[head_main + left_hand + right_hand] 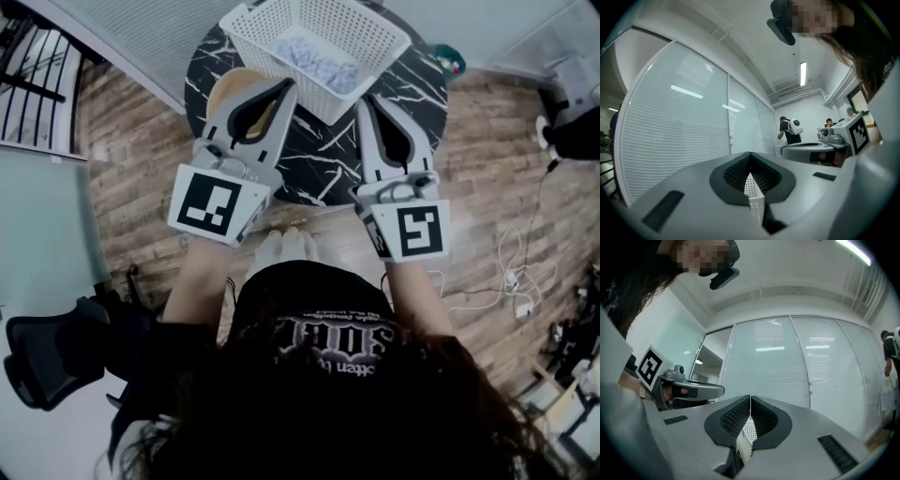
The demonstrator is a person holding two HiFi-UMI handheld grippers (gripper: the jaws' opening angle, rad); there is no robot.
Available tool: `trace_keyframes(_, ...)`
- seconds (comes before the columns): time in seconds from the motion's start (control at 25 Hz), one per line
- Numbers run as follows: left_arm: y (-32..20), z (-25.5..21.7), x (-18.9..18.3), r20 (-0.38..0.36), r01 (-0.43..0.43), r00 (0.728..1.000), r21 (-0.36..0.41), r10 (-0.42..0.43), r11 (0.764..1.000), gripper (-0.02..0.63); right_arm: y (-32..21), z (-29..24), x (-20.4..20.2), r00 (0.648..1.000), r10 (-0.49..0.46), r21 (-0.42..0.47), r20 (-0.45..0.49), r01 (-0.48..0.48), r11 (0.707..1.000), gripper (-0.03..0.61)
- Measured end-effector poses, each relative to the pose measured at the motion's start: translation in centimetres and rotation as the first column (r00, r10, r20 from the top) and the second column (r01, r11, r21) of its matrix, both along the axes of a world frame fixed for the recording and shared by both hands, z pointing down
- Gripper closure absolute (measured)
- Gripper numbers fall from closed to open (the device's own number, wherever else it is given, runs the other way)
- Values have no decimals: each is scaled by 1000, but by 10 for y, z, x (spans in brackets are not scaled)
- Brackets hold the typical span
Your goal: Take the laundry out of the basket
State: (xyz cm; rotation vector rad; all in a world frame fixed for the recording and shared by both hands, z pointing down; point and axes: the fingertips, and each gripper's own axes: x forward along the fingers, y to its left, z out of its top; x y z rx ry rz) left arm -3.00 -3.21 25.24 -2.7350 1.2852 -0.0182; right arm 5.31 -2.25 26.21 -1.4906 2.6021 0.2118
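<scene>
White basket (380, 42), corner toward person, opening up; left gripper (284, 90) and right gripper (366, 101) clamp its walls.

both grippers are up over the round black marble table (309, 164). the left gripper (289, 86) has its tip right on the near rim of the white perforated basket (380, 70), and the right gripper (364, 101) meets that rim close to its near corner. in both, the jaws look pressed together. pale blue laundry (319, 61) lies bunched inside the basket. a tan object (228, 94) shows beneath the left gripper. wooden floor (131, 122) all around, a black chair (47, 361) lower left, cables (511, 272) trailing at the right.
</scene>
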Motion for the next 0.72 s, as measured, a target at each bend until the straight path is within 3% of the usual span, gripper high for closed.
trace_keyframes(0.32, -30, -9, -1, 56, 1, 998, 44, -3, 999, 612, -14, 2, 4, 1000, -14, -6, 0, 14, 1000, 551)
trace_keyframes(0.72, -92, -6, 3, 87, -78, 993, 46, 74, 996, 612, -63, -1, 11, 999, 51, -13, 10, -51, 999, 551)
